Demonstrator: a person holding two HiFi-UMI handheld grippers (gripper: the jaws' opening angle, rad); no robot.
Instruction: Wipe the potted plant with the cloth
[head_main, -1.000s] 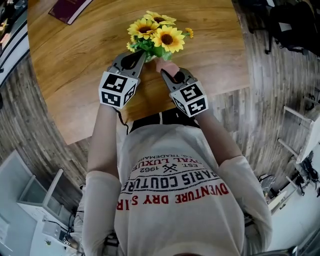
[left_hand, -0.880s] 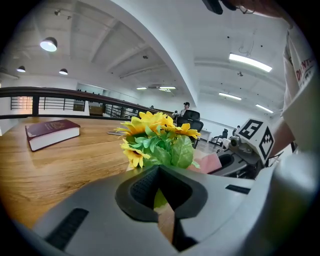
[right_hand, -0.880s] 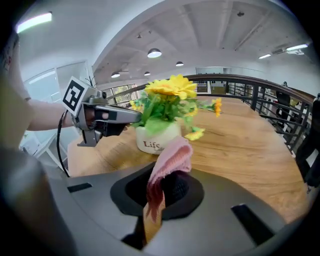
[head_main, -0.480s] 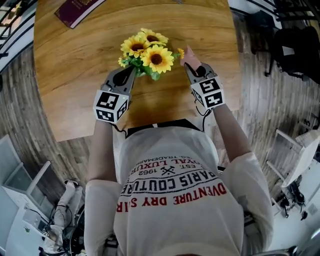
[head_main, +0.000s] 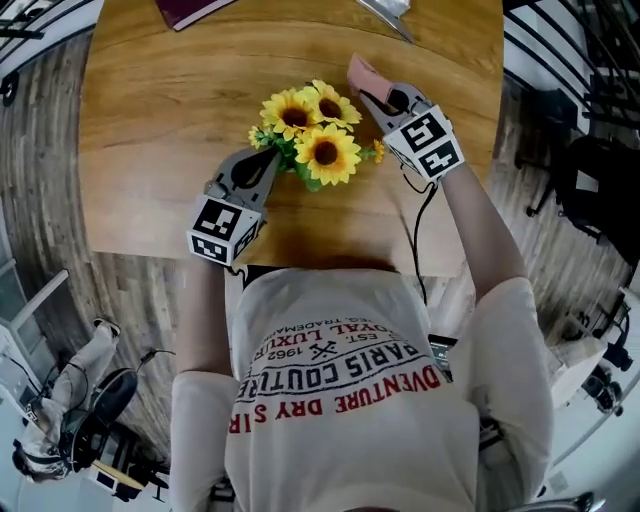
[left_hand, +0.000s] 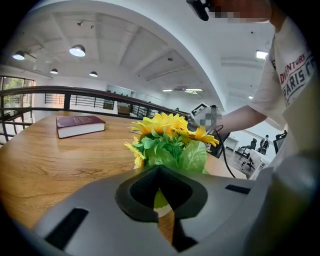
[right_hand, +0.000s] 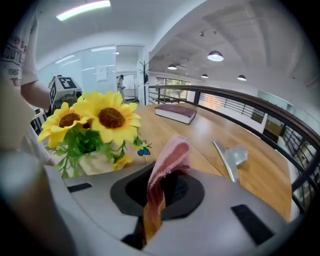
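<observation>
A flat maroon hardcover book (head_main: 195, 10) lay toward the far left of the light wooden desk (head_main: 140, 120). Closer to the desk's near edge, the grey left tongs (head_main: 272, 158) pointed at the plant from its left side. In the left gripper view their jaws were closed together with nothing pinched between them, and green leaves and a sliver of pale pot showed just beyond the tips.

The potted plant (head_main: 312, 135), a bunch of yellow sunflowers with green leaves in a cream pot (right_hand: 95, 162), stood upright on the desk between the two tongs.

To its right, and slightly farther from the near edge, the grey right tongs (head_main: 372, 90) were clamped on a folded pink cloth (head_main: 360, 75). The cloth's free end stuck up past the jaw tips. It hung just beside the rightmost blooms, and no contact with them could be made out. Beyond it, near the far edge, lay a silver metal clip (head_main: 385, 10).
</observation>
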